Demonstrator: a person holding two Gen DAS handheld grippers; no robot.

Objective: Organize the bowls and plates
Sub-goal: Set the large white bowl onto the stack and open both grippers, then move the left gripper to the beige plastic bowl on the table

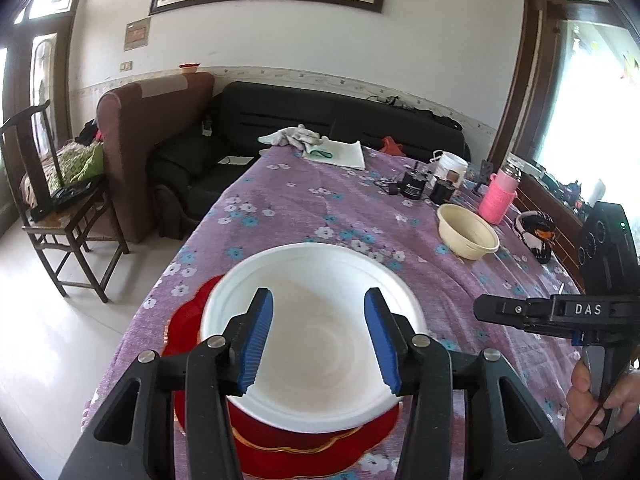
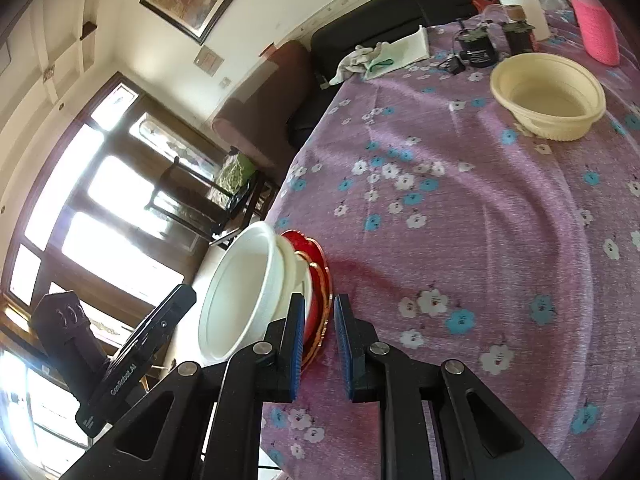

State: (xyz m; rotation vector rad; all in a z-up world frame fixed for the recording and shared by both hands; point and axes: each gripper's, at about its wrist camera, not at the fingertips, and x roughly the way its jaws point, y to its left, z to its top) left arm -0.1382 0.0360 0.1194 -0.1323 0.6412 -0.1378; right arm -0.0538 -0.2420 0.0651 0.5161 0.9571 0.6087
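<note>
A white bowl (image 1: 316,320) sits on a red gold-rimmed plate (image 1: 288,436) at the table's near left edge. My left gripper (image 1: 319,340) hangs open above the bowl, empty. A cream bowl (image 1: 467,231) stands farther right on the purple flowered cloth. In the right wrist view the white bowl (image 2: 240,292) and red plate (image 2: 316,312) show side-on, and the cream bowl (image 2: 548,96) is far across the cloth. My right gripper (image 2: 318,344) is open, its fingers either side of the red plate's rim without closing on it. It also shows in the left wrist view (image 1: 520,312).
At the table's far end lie a pink cup (image 1: 498,196), a white bucket (image 1: 452,166), black gadgets (image 1: 414,186), and a cloth with paper (image 1: 320,146). A black sofa (image 1: 320,116), brown armchair (image 1: 148,132) and wooden chair (image 1: 56,200) stand beyond. The table edge drops off left.
</note>
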